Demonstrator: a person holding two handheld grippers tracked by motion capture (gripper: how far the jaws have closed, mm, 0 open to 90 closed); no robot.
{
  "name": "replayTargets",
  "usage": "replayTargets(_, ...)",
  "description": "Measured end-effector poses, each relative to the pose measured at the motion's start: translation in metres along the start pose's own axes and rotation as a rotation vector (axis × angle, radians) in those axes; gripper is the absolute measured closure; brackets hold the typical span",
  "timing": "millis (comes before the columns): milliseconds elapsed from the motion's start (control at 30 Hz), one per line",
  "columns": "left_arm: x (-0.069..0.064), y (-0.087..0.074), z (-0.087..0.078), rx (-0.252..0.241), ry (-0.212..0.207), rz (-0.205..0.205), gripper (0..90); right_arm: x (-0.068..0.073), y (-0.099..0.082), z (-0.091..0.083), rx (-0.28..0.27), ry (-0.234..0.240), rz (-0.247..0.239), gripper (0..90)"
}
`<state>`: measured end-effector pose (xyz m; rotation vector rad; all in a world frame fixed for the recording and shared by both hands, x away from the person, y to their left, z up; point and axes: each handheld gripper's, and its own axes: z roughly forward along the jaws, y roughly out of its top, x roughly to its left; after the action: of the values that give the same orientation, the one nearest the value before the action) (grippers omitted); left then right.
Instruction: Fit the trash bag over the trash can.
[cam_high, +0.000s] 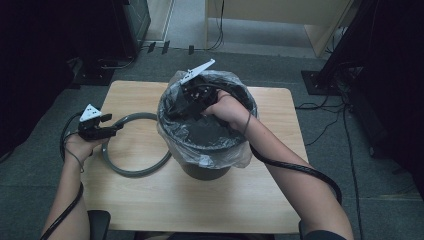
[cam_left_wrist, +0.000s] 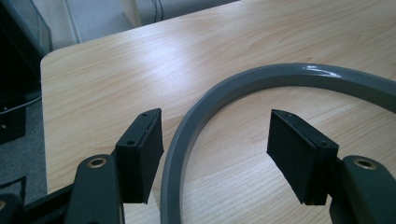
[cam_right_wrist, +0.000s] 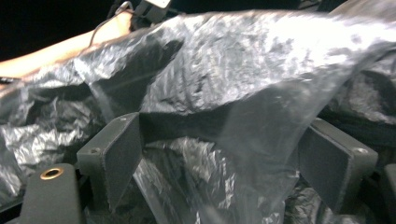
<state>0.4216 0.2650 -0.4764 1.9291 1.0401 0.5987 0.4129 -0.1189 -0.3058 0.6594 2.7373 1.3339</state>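
Lining a bin: the right tongs (cam_high: 172, 111), spread, reach inside the grey bin (cam_high: 210, 170) on the counter (cam_high: 200, 200) to settle the clear bag (cam_high: 220, 155) over its rim — film drapes between the jaws, unpinched. The left tongs (cam_high: 117, 125), also spread, straddle the grey hoop (cam_high: 137, 172) beside the bin — ready to clamp the bag.

black fingers (cam_left_wrist: 140, 154), brass screws, trailing black cables.
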Motion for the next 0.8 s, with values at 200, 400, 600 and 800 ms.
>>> replayTargets(200, 0.004, -0.009, 0.004, 0.023, 0.021, -0.022, 35.1, 0.005, -0.003, 0.005, 0.007, 0.008, -0.022, 17.5)
replayTargets(400, 0.009, -0.016, 0.008, 0.032, 0.048, -0.037, 35.1, 0.004, -0.006, 0.008, 0.003, 0.003, -0.012, 16.0)
replayTargets(600, 0.012, -0.022, 0.011, 0.056, 0.073, -0.064, 35.1, 0.005, -0.007, 0.002, 0.0, -0.011, -0.026, 16.3)
replayTargets(800, 0.012, -0.026, 0.014, 0.08, 0.079, -0.07, 35.1, 0.008, -0.007, -0.024, -0.022, -0.05, -0.051, 16.4)
